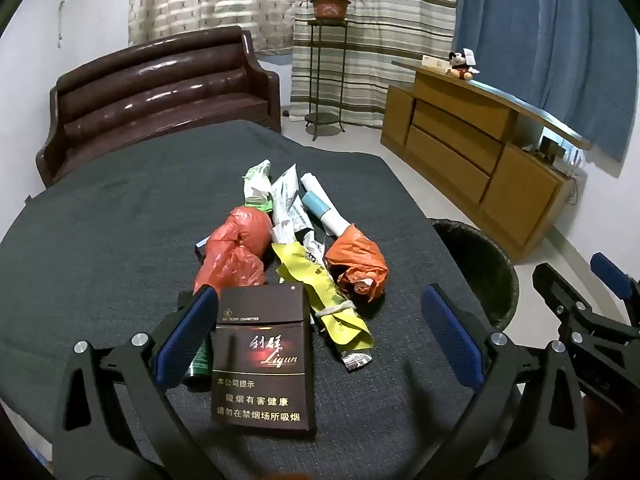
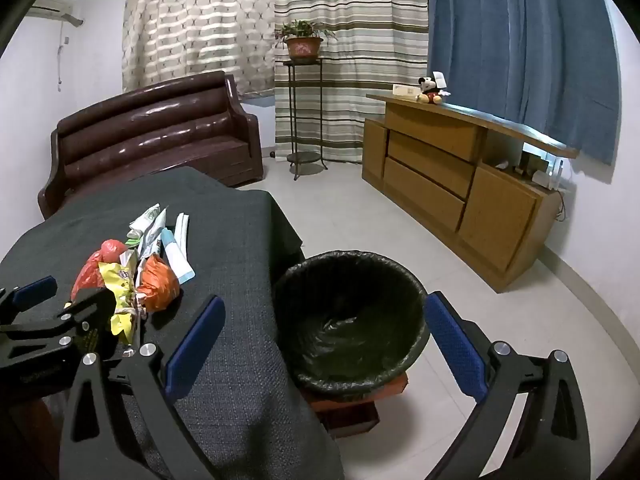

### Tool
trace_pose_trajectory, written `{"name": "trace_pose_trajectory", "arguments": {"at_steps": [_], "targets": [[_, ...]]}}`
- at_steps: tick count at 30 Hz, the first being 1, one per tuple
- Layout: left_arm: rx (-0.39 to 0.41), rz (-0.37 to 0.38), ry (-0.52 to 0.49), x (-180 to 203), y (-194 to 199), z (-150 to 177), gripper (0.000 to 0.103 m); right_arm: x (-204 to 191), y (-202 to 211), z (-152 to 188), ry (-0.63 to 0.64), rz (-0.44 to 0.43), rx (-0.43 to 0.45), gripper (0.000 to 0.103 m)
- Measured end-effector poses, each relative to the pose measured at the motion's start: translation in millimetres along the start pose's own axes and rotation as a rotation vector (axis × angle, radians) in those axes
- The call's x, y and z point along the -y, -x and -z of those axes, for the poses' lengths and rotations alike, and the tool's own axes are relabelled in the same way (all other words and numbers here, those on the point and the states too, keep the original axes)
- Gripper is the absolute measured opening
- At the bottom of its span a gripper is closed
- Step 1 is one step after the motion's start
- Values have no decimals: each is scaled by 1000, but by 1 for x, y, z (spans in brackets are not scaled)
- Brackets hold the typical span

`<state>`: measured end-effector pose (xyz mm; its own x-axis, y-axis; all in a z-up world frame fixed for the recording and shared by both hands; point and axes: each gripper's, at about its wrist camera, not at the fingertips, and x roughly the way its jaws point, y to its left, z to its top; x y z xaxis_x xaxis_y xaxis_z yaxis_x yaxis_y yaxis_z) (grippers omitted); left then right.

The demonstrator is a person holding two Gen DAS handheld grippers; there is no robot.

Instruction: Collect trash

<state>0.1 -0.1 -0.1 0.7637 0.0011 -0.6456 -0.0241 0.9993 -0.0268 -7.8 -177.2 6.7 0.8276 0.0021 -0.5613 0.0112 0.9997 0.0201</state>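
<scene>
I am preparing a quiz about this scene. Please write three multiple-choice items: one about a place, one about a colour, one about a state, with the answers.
1. Where does the trash bin stand?
A. on the sofa
B. on the floor beside the table
C. on the cabinet

2. What colour is the liner in the bin?
A. black
B. white
C. yellow

3. How is the left gripper?
A. shut on a bag
B. shut on nothing
C. open

Answers:
1 B, the bin stands at the edge of the table.
2 A, black plastic covers its rim.
3 C, its jaws stand wide apart around the cigarette pack.
</scene>
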Motion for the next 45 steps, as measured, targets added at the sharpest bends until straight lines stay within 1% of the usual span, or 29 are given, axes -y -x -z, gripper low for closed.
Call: {"name": "trace_pose_trajectory", "arguments": {"at_steps": [1, 3, 10, 16, 45], "targets": [[-9, -1, 0, 0, -1, 0, 99, 0, 0, 0, -1, -1, -4, 97], [0, 10, 4, 0, 0, 0, 99, 1, 0, 0, -4, -3, -5, 97], [6, 13, -4, -4, -2, 4, 99, 1, 1, 0, -3, -2, -3, 97], [2, -1, -14, 2, 2, 3, 98, 2, 1, -1, -3, -2, -3, 97], [-7, 3, -17, 4, 5, 0, 98, 3, 2, -1, -7, -6, -4, 97]]}}
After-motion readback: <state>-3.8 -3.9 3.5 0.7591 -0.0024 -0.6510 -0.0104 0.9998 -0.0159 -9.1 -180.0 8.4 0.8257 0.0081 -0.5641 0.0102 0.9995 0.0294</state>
